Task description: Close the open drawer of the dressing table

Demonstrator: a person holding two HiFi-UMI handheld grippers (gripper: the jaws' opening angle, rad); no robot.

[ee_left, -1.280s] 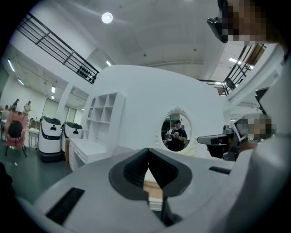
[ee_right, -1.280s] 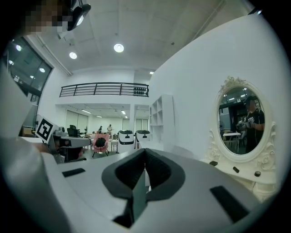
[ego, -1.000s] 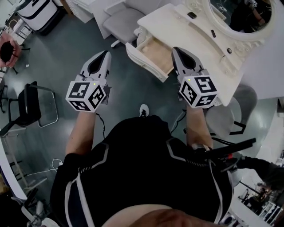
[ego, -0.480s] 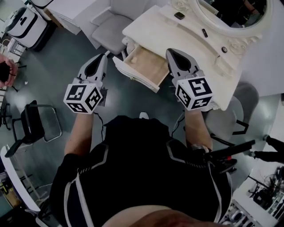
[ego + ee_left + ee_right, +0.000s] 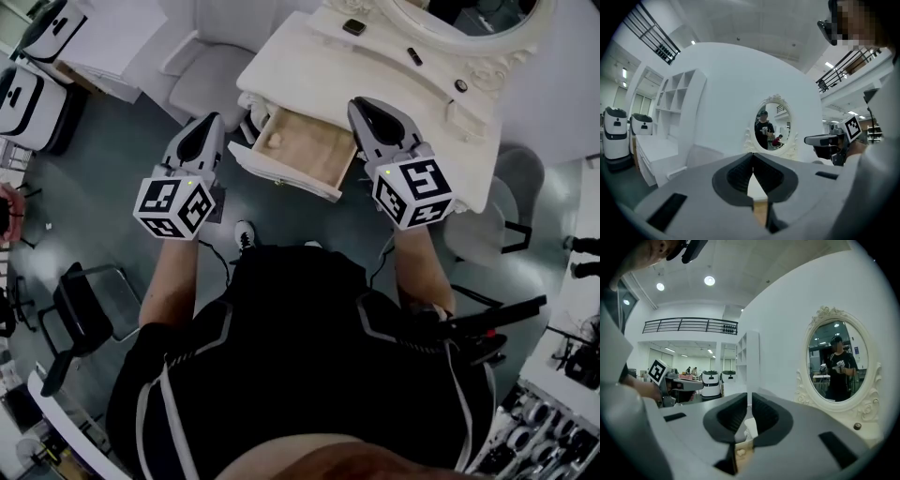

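Drawer [image 5: 305, 150] open on cream dressing table [image 5: 375, 70]

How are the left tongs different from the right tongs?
The left tongs are shut tight, while the right tongs show a thin gap and are opening, with nothing between them. The left tongs hang over the floor left of the open drawer; the right tongs hang at the drawer's right side. Both are empty and point toward the dressing table.
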